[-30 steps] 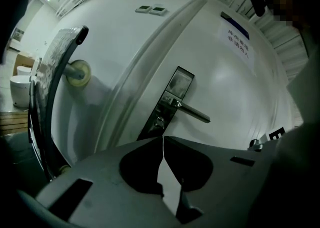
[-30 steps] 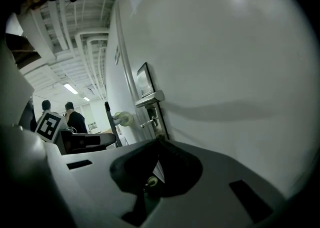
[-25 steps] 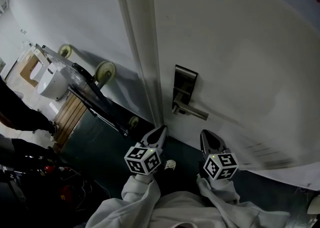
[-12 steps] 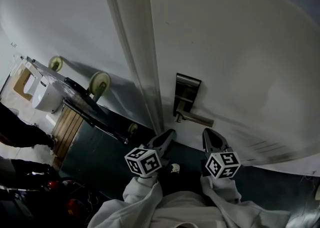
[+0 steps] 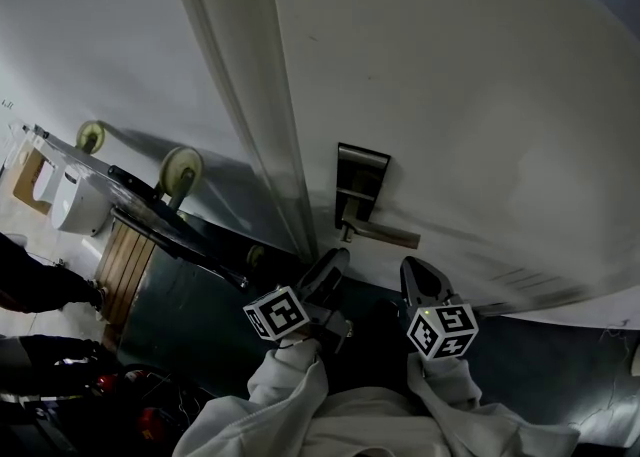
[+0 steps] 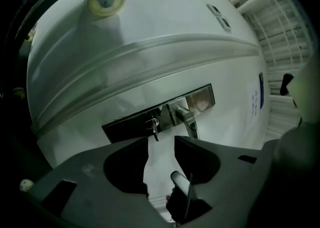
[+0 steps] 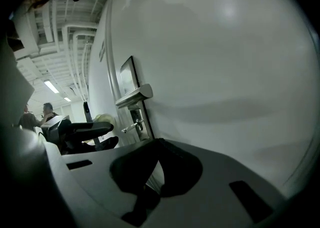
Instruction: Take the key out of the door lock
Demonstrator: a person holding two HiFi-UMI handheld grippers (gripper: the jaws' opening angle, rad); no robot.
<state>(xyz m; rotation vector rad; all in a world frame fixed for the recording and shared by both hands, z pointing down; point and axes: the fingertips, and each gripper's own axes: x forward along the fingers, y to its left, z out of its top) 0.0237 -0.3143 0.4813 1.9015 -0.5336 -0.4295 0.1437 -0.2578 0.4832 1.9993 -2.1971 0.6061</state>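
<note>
The small silver metal key (image 6: 154,128), likely stiff, light and slippery, sticks out of the dark steel lock plate (image 6: 125,124) ahead of the left gripper (image 6: 160,143), whose empty jaws are opening and should pinch its flat head, while the right gripper (image 7: 157,142) keeps its 2 jaws together.

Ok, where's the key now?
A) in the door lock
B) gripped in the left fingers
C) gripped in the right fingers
A: the key sits in the lock, ahead of the left gripper, whose fingers are opening with nothing between them.
</note>
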